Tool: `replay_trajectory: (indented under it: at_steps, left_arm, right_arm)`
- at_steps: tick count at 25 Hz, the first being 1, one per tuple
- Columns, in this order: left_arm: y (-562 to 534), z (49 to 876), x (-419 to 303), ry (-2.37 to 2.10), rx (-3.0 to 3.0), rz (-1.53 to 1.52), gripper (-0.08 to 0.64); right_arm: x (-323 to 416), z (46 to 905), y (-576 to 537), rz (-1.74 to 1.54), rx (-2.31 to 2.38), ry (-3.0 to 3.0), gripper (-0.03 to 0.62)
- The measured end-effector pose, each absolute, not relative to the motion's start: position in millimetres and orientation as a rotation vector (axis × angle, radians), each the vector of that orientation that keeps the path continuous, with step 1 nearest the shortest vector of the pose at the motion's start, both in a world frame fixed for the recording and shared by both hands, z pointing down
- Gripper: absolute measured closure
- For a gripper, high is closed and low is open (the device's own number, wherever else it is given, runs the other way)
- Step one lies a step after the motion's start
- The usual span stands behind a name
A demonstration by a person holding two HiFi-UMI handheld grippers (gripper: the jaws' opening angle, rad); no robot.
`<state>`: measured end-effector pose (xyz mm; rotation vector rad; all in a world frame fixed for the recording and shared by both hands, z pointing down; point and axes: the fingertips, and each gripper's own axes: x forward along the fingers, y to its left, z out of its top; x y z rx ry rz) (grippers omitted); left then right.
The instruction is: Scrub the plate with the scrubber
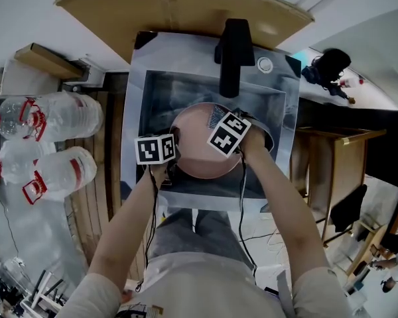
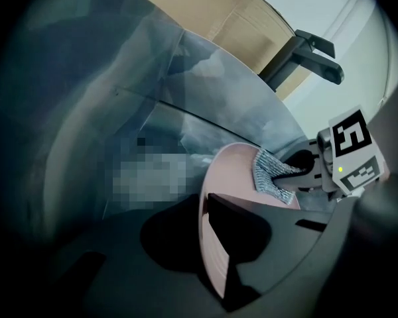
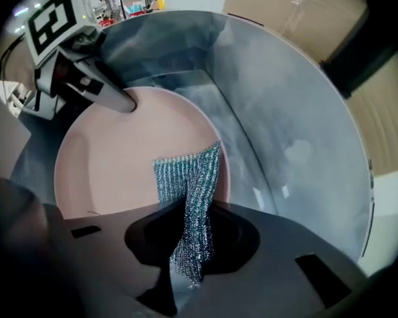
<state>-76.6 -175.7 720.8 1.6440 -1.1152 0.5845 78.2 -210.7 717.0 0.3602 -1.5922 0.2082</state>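
Observation:
A pink plate (image 1: pixel 198 152) stands tilted inside the steel sink (image 1: pixel 146 105). My left gripper (image 1: pixel 167 159) is shut on the plate's left rim (image 2: pixel 205 224), one jaw on each face. My right gripper (image 1: pixel 233 143) points down over the plate's upper right and is shut on a silver mesh scrubber (image 3: pixel 189 184), which hangs from its jaws (image 3: pixel 186 244). The scrubber's free end lies on the plate's face (image 3: pixel 113 164) near the right rim. In the left gripper view the scrubber (image 2: pixel 270 175) rests on the plate's far edge below the right gripper (image 2: pixel 312 171). The left gripper (image 3: pixel 113 98) grips the far rim in the right gripper view.
A black faucet (image 1: pixel 233 55) reaches over the sink's back edge. Large water bottles (image 1: pixel 53 118) lie on the floor at the left. A wooden side table (image 1: pixel 335 164) stands to the right. Steel sink walls (image 3: pixel 285 124) close in around the plate.

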Motion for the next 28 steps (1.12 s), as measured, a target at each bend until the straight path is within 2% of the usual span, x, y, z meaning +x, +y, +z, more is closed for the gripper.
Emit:
replay_trajectory:
  at_steps: [6, 13, 20, 28]
  left_arm:
    - [-175.5, 720.9, -76.5, -1.125, 1.649, 0.599, 0.500]
    - [-175.0, 721.3, -68.5, -1.094, 1.688, 0.607, 0.499]
    - [-175.9, 720.6, -74.1, -1.098, 1.657, 0.571, 0.499]
    - [-174.6, 721.7, -74.4, -1.071, 1.689, 0.610, 0.500]
  right_arm:
    - [84.7, 711.8, -137.3, 0.279, 0.258, -1.605, 0.503]
    - [-0.6, 710.2, -71.7, 0.300, 0.090, -1.768, 0.499]
    - [-27.3, 715.4, -104.5, 0.382, 0.070, -1.803, 0.486]
    - [9.3, 713.4, -193.8, 0.347, 0.350, -1.824, 0.492]
